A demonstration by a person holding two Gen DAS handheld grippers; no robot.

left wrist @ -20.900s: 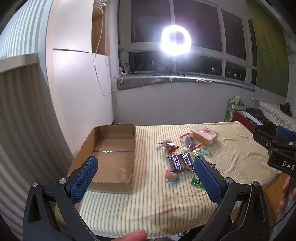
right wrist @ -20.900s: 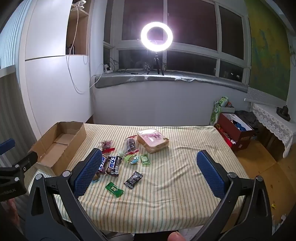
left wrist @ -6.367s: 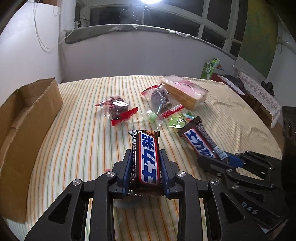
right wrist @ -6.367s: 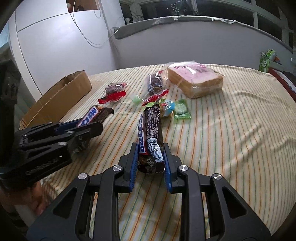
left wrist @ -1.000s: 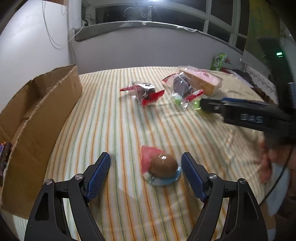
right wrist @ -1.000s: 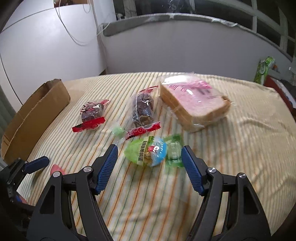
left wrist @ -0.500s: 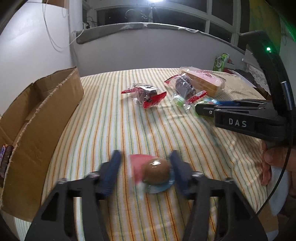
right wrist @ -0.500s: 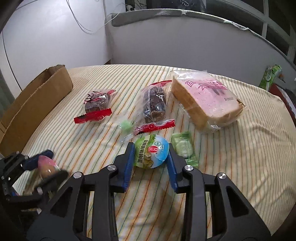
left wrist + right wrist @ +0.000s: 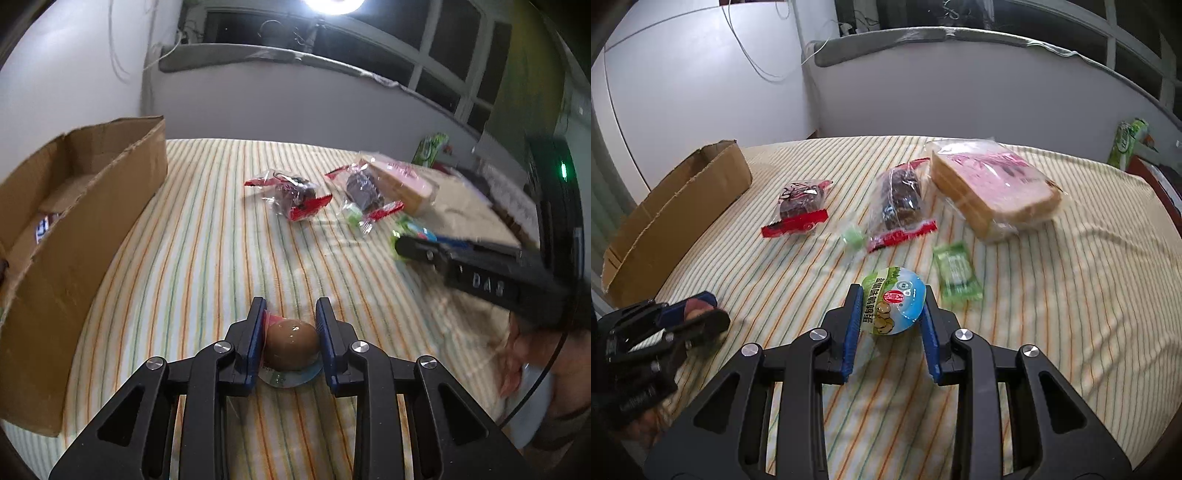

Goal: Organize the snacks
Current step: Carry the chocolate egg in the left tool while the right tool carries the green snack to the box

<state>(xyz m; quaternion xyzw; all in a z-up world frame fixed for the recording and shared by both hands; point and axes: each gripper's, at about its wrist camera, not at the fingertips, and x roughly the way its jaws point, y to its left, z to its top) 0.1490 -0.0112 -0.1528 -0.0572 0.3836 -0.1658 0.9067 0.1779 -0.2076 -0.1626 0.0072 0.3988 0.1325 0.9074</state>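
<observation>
A brown egg [image 9: 291, 343] in clear wrap sat on the striped cloth. A green-blue egg pack [image 9: 894, 305] stood near a green sachet [image 9: 956, 268], two cakes and bread [image 9: 993, 192].

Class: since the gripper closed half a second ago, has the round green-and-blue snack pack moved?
Yes. The round green-and-blue snack pack sat beside the flat green packet; now it is nearer the camera, apart from it.

Cardboard box [image 9: 679, 206] left of snacks [image 9: 801, 210] on tablecloth [image 9: 1071, 295].

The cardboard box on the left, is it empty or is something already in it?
Not empty. In the left wrist view the open-topped cardboard box shows a blue-and-white wrapped snack bar lying on its floor. The rest of its inside is hidden by the near wall.
</observation>
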